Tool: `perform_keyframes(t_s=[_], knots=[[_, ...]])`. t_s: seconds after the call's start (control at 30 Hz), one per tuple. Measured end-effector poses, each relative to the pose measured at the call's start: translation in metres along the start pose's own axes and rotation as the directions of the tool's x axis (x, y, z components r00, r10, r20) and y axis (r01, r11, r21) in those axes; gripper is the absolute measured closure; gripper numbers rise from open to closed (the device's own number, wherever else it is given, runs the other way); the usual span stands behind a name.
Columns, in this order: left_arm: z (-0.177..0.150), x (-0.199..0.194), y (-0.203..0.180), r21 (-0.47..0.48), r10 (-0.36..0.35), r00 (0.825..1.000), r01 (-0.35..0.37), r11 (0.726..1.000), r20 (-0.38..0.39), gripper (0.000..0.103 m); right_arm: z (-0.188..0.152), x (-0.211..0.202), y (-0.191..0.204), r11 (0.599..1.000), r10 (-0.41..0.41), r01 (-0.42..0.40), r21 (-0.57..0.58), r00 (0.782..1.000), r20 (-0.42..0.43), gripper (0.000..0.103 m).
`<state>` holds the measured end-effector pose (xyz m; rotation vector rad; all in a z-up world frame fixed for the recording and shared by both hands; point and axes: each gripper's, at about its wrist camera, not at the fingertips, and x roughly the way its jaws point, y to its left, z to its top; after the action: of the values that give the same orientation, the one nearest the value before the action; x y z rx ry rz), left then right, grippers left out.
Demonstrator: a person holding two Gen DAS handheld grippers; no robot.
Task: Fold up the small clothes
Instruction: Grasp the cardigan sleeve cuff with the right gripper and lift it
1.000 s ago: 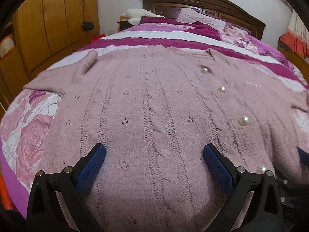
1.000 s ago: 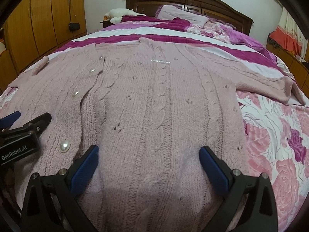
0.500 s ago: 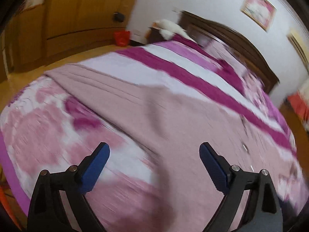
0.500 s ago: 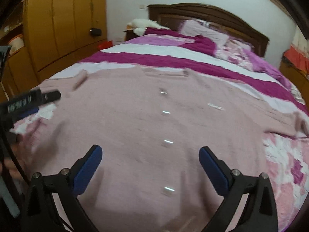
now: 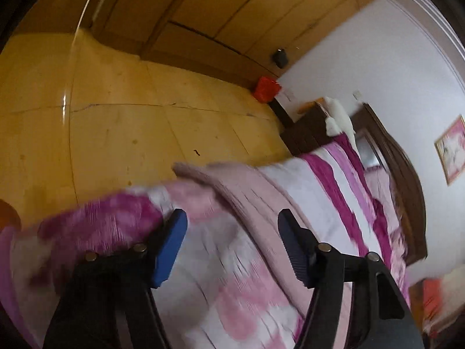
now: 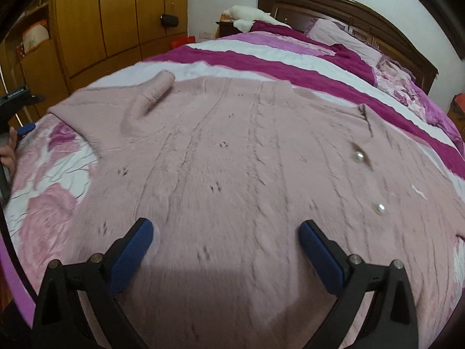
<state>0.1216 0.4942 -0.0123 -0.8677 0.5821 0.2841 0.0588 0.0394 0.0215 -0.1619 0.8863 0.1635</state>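
Right wrist view: pink knit cardigan [image 6: 232, 160] lies spread flat across the bed [image 6: 261, 55], filling the centre and lower part of the frame; its left sleeve [image 6: 151, 96] is folded back onto the body at upper left, cuff pointing up-right; two pearl buttons [image 6: 359, 156] sit at right of centre, one below the other; right hand-held gripper [image 6: 225, 247] at the bottom of the frame, blue pads well apart, nothing between them, cardigan directly beneath, contact with the knit not clear; at the left edge a person's hand [image 6: 7, 154] holds the other tool beside the bed's edge, past the sleeve; wooden wardrobe [image 6: 116, 14] at upper left, dark headboard [image 6: 348, 5] at upper right. Left wrist view: frame is rolled and motion-blurred; left hand-held gripper [image 5: 229, 241] at lower centre, jaws have just been closing, a clear gap remains between the pads, nothing between them; it is over the floral quilt [image 5: 232, 290] at the bed's edge; the cardigan's sleeve [image 5: 232, 183] runs diagonally just above the pads, not gripped; yellow tiled floor [image 5: 130, 122] fills the upper left; red bag [image 5: 266, 90] on the floor by the wall at upper centre.
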Motion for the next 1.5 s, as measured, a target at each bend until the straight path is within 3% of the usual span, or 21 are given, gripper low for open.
perform_keyframes(t_s=[0.17, 0.23, 0.3, 0.4, 0.5, 0.6, 0.7, 0.8, 1.0, 1.07, 1.23, 1.3, 1.37, 1.43, 1.5], knots=[[0.022, 0.042, 0.006, -0.022, 0.002, 0.997, -0.003, 1.0, -0.074, 0.061, -0.002, 0.009, -0.007, 0.998, 0.05, -0.05, 0.031, 0.999, -0.002, 0.0], [0.026, 0.054, 0.011, -0.056, 0.002, 0.996, -0.007, 0.998, -0.093, 0.074, -0.004, 0.008, -0.009, 0.998, 0.057, -0.057, 0.039, 0.998, 0.005, 0.0], [0.033, 0.056, 0.021, -0.114, -0.055, 0.993, 0.044, 0.993, -0.1, 0.089, -0.007, 0.007, -0.003, 1.0, 0.025, -0.026, 0.017, 1.0, 0.017, 0.0], [0.038, 0.061, 0.029, -0.161, -0.082, 0.985, 0.058, 0.985, -0.149, 0.103, -0.006, 0.008, -0.001, 1.0, 0.011, -0.011, 0.005, 1.0, 0.018, 0.0], [0.04, 0.053, 0.021, -0.114, -0.085, 0.989, 0.071, 0.991, -0.122, 0.103, -0.007, 0.007, -0.002, 1.0, 0.016, -0.017, 0.01, 1.0, 0.022, 0.0], [0.038, 0.031, -0.006, 0.04, -0.083, 0.995, 0.085, 0.996, -0.049, 0.103, -0.008, 0.008, -0.004, 0.999, 0.03, -0.03, 0.018, 0.999, 0.022, 0.0], [0.028, 0.001, -0.048, 0.267, -0.096, 0.995, 0.084, 0.96, 0.033, 0.103, -0.006, 0.011, -0.005, 0.999, 0.034, -0.035, 0.023, 0.999, 0.018, 0.0], [0.005, -0.027, -0.095, 0.461, -0.125, 0.99, 0.083, 0.883, 0.06, 0.103, -0.005, 0.012, -0.003, 1.0, 0.021, -0.021, 0.015, 1.0, 0.015, 0.0], [-0.044, -0.056, -0.163, 0.601, -0.209, 0.978, 0.165, 0.782, 0.004, 0.103, -0.004, 0.013, -0.004, 0.999, 0.028, -0.028, 0.02, 1.0, 0.009, 0.0], [-0.07, -0.056, -0.186, 0.639, -0.203, 0.978, 0.182, 0.748, -0.041, 0.103, -0.004, 0.015, -0.005, 0.999, 0.034, -0.034, 0.023, 0.999, 0.006, 0.0], [-0.128, -0.043, -0.223, 0.665, -0.198, 0.966, 0.259, 0.701, -0.167, 0.103, -0.003, 0.018, -0.008, 0.998, 0.055, -0.055, 0.035, 0.998, 0.007, 0.0], [-0.152, -0.038, -0.234, 0.666, -0.182, 0.953, 0.299, 0.684, -0.242, 0.103, -0.002, 0.02, -0.01, 0.996, 0.069, -0.069, 0.05, 0.998, 0.008, 0.0], [-0.17, -0.029, -0.236, 0.646, -0.138, 0.934, 0.329, 0.689, -0.329, 0.103, -0.002, 0.019, -0.01, 0.996, 0.069, -0.069, 0.051, 0.998, 0.011, 0.0], [-0.182, -0.018, -0.236, 0.572, -0.101, 0.898, 0.357, 0.738, -0.429, 0.103, -0.002, 0.019, -0.009, 0.996, 0.068, -0.068, 0.052, 0.998, 0.012, 0.0], [-0.181, -0.021, -0.226, 0.47, -0.138, 0.875, 0.375, 0.799, -0.464, 0.097, -0.002, 0.019, -0.009, 0.996, 0.066, -0.066, 0.052, 0.998, 0.013, 0.0]])
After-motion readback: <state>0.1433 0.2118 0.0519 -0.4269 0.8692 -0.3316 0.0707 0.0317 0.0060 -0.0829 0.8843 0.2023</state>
